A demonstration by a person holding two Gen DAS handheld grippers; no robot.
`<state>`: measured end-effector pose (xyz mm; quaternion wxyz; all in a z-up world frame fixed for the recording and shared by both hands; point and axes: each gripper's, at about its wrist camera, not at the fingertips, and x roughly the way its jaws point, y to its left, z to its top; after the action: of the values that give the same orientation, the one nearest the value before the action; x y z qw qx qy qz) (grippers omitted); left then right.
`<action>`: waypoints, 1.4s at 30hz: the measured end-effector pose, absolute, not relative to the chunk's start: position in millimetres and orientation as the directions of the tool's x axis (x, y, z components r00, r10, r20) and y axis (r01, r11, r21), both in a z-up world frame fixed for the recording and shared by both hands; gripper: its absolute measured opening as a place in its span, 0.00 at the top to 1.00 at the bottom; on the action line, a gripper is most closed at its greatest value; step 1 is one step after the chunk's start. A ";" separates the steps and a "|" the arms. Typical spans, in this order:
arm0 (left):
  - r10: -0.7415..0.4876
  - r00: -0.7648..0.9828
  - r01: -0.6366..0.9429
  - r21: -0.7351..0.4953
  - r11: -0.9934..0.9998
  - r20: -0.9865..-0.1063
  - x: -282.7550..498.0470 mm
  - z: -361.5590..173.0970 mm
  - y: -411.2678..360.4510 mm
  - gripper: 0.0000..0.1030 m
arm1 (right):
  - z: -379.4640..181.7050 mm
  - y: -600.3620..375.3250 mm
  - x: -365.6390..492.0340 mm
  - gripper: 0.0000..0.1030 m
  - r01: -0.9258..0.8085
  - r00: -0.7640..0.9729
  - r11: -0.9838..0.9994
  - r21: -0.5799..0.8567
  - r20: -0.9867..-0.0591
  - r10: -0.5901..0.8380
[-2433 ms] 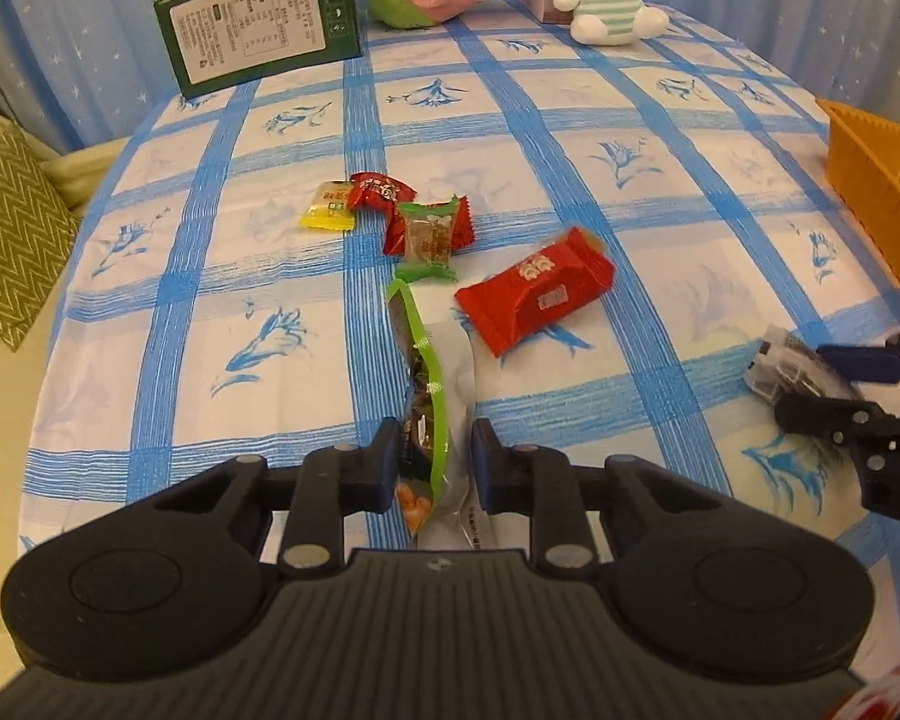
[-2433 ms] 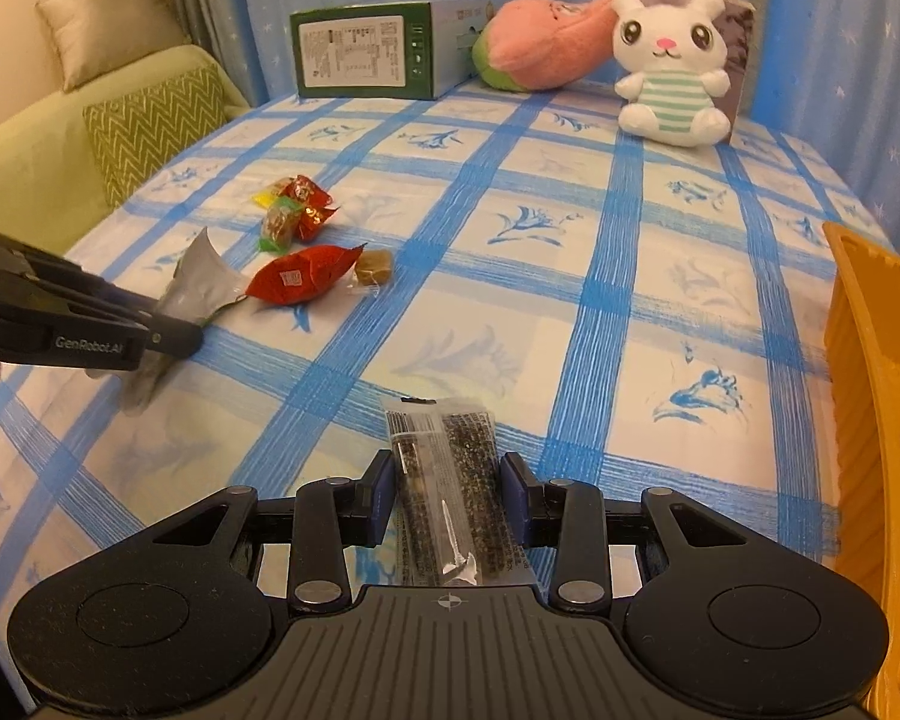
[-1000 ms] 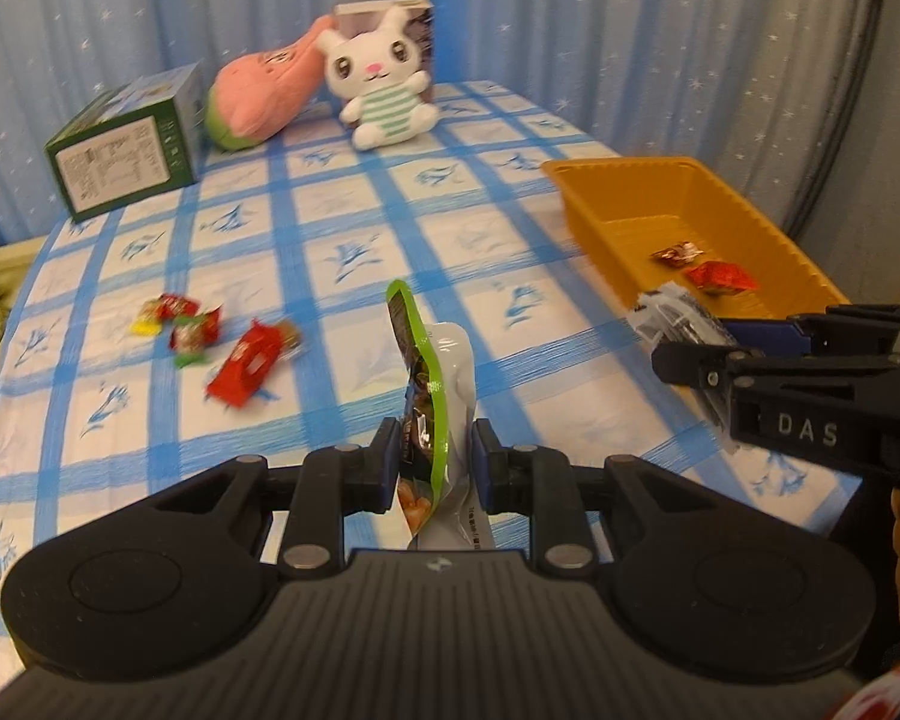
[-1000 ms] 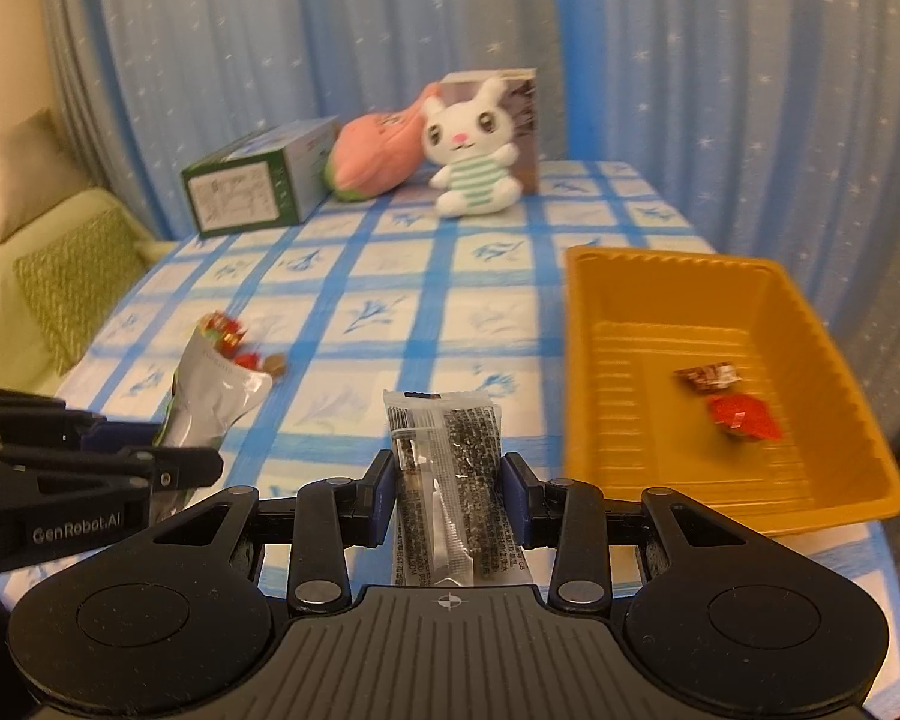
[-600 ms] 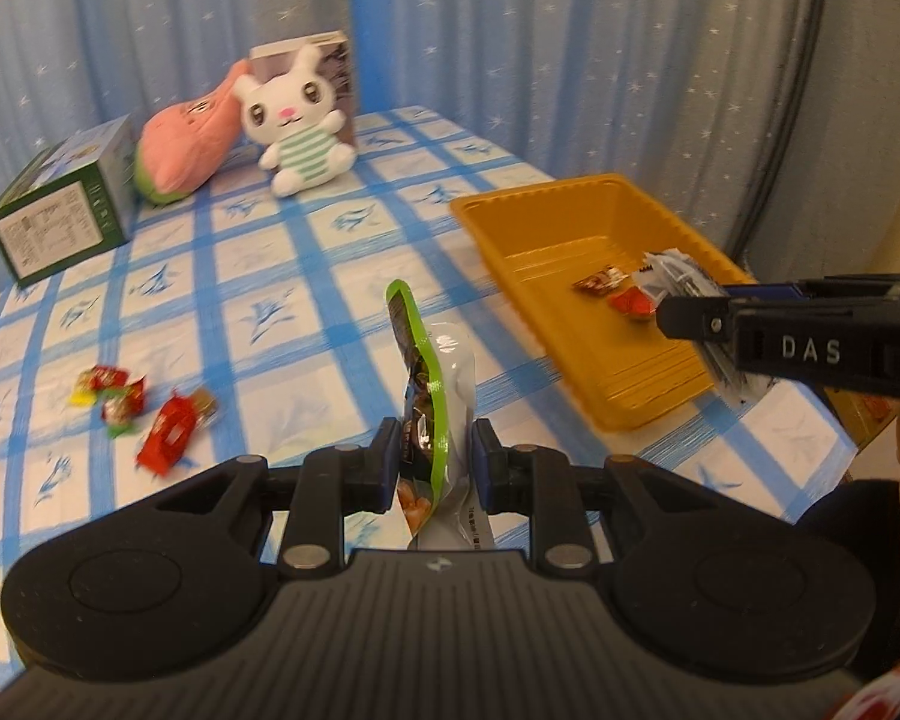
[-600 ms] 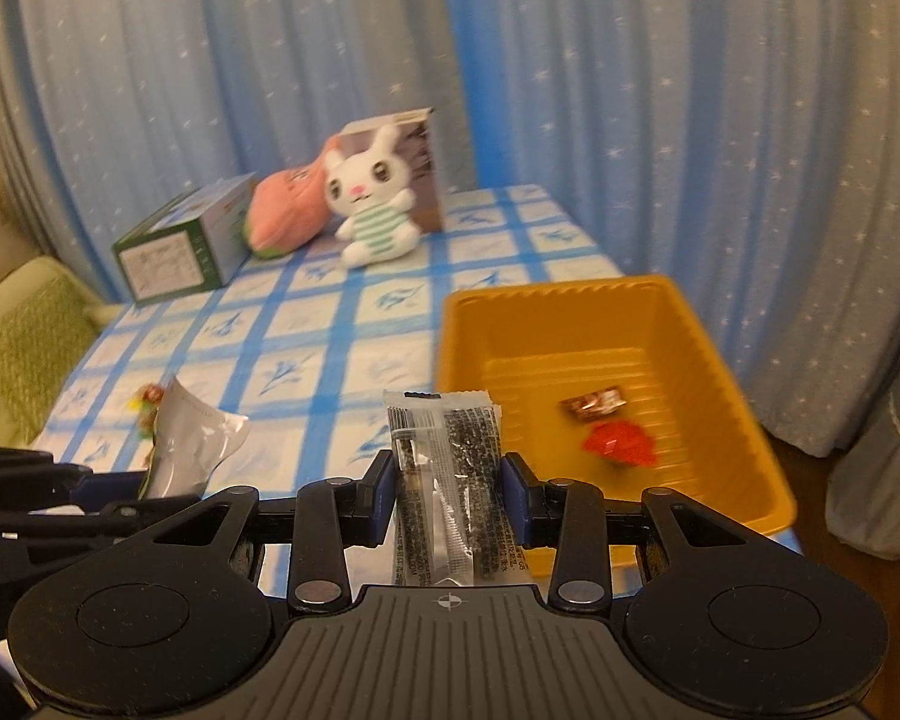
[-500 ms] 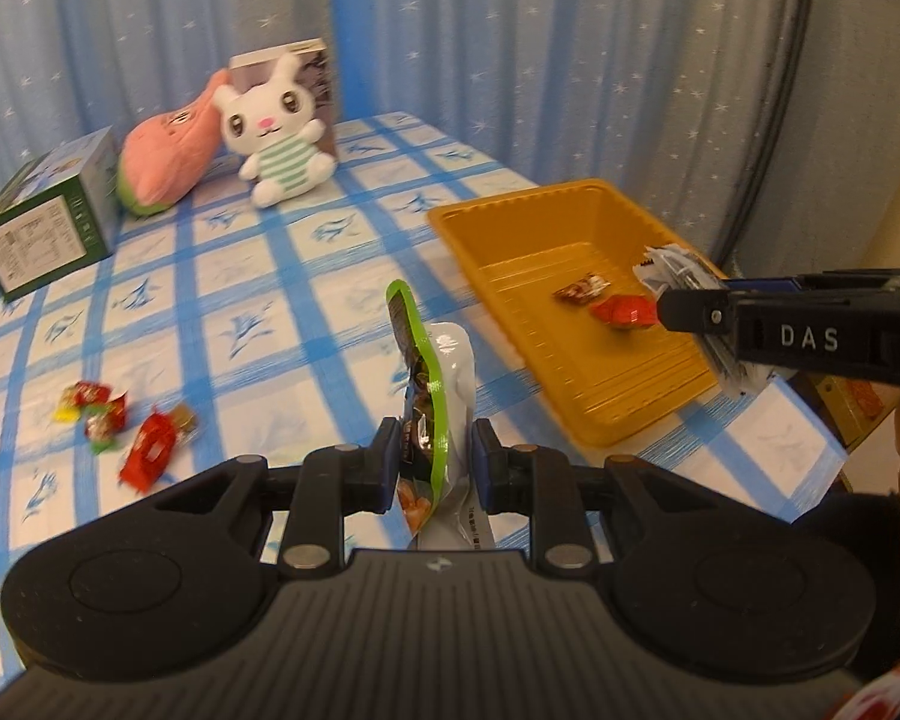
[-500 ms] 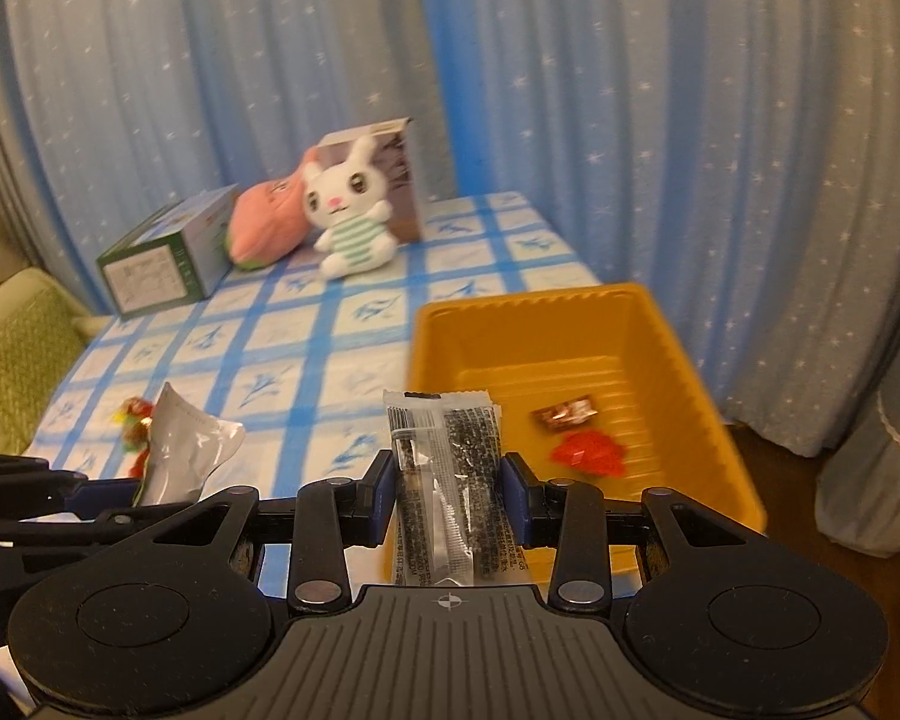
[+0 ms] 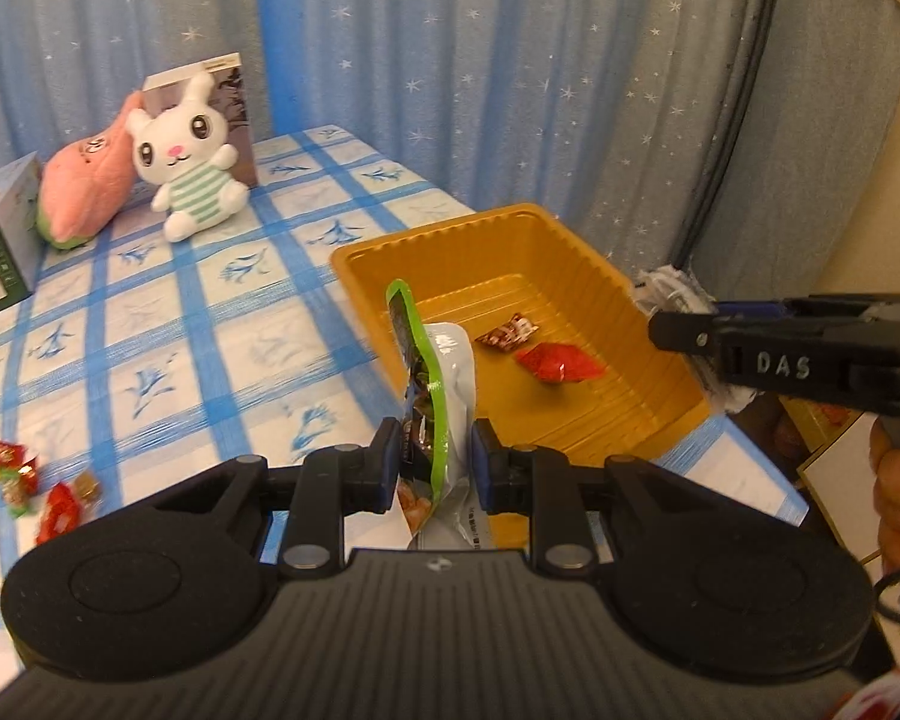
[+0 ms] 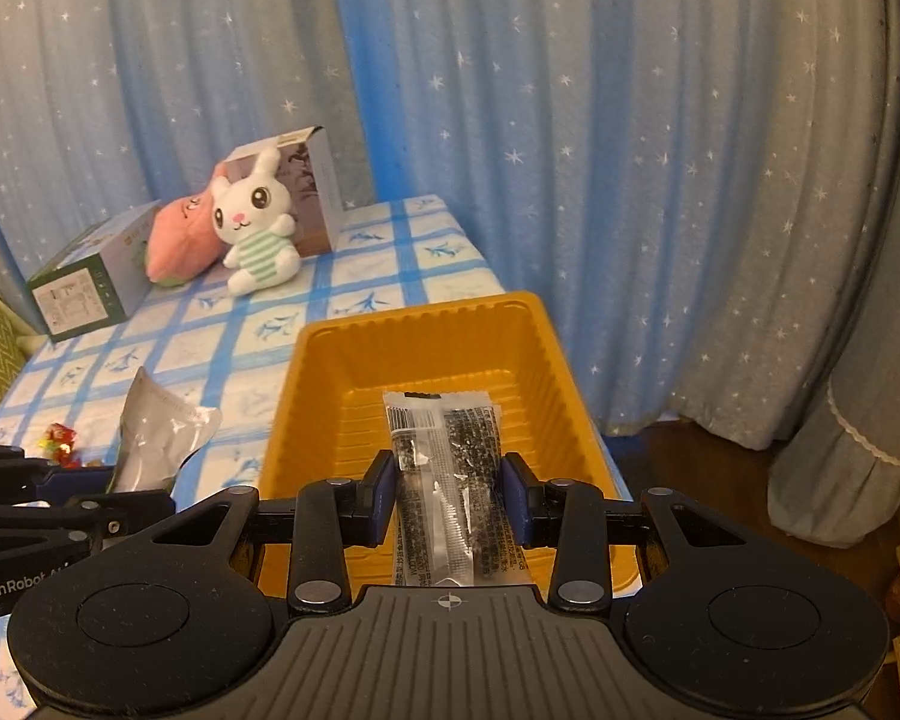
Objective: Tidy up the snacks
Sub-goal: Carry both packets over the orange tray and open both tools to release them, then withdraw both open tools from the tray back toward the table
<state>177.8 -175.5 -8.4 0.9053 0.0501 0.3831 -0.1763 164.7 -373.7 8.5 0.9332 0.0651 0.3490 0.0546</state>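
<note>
My left gripper [image 9: 435, 468] is shut on a green-edged silver snack pouch [image 9: 435, 387], held upright just short of the orange tray's [image 9: 576, 240] near left rim. A brown wrapped candy [image 9: 507, 331] and a red one [image 9: 561, 362] lie inside the tray. My right gripper [image 10: 450, 498] is shut on a clear packet of dark seeds [image 10: 450, 468], held over the orange tray [image 10: 324, 360]. From the left wrist view the right gripper [image 9: 678, 324] hangs above the tray's right rim. In the right wrist view the left gripper [image 10: 150, 498] and its pouch [image 10: 156, 438] sit at the left.
Several small wrapped snacks [image 9: 36, 489] lie on the blue checked tablecloth [image 9: 150, 330] at the left. A plush rabbit [image 9: 189, 159], a pink plush [image 9: 84, 186] and a green box [image 10: 84, 288] stand at the table's far end. Blue starry curtains [image 10: 570, 120] hang behind.
Both grippers have swung to the right with their packets, from over the cloth to the tray. The tray has grown nearer in both views. Neither grip has changed.
</note>
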 end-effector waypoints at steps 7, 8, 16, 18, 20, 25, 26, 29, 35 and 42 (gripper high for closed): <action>-0.298 0.627 0.360 -0.071 0.930 -0.720 201.3 -18.2 -196.5 0.79 | -3.3 -384.2 182.6 0.63 -0.045 0.732 0.985 0.169 -0.665 0.148; -0.300 0.624 0.360 -0.076 0.930 -0.722 204.3 -20.0 -198.6 0.79 | -5.1 -385.4 185.4 0.63 -0.044 0.728 0.984 0.172 -0.669 0.149; -0.308 0.611 0.360 -0.090 0.928 -0.729 221.9 -29.3 -210.4 0.79 | -15.6 -388.3 200.8 0.63 -0.040 0.711 0.983 0.177 -0.687 0.153; -0.311 0.609 0.358 -0.097 0.929 -0.730 225.2 -31.3 -212.3 0.78 | -17.7 -388.8 202.6 0.63 -0.040 0.708 0.983 0.178 -0.689 0.153; -0.311 0.606 0.356 -0.099 0.929 -0.732 228.6 -33.6 -213.5 0.78 | -19.4 -389.3 204.4 0.63 -0.038 0.707 0.983 0.178 -0.691 0.153; -0.323 0.592 0.351 -0.124 0.928 -0.738 235.2 -39.8 -215.7 0.78 | -21.5 -390.4 206.7 0.63 -0.033 0.705 0.983 0.182 -0.693 0.152; -0.327 0.589 0.349 -0.133 0.928 -0.739 236.5 -40.7 -214.9 0.78 | -21.6 -390.9 206.9 0.63 -0.032 0.705 0.983 0.184 -0.693 0.152; -0.321 0.598 0.340 -0.130 0.931 -0.735 234.6 -40.6 -211.3 0.78 | -21.1 -392.2 207.4 0.63 -0.030 0.706 0.982 0.188 -0.692 0.154; -0.306 0.617 0.294 -0.148 0.944 -0.725 222.3 -35.6 -189.3 0.78 | -20.7 -391.6 207.1 0.63 -0.028 0.704 0.981 0.194 -0.693 0.157; -0.287 0.639 0.250 -0.160 0.955 -0.714 205.3 -28.6 -164.2 0.71 | -17.6 -383.4 210.4 0.63 -0.045 0.703 0.972 0.231 -0.684 0.195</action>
<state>205.3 -164.2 -28.6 0.9049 -0.0232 0.3984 -0.1482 210.4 -383.4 -17.6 0.9175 0.0987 0.3797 0.0653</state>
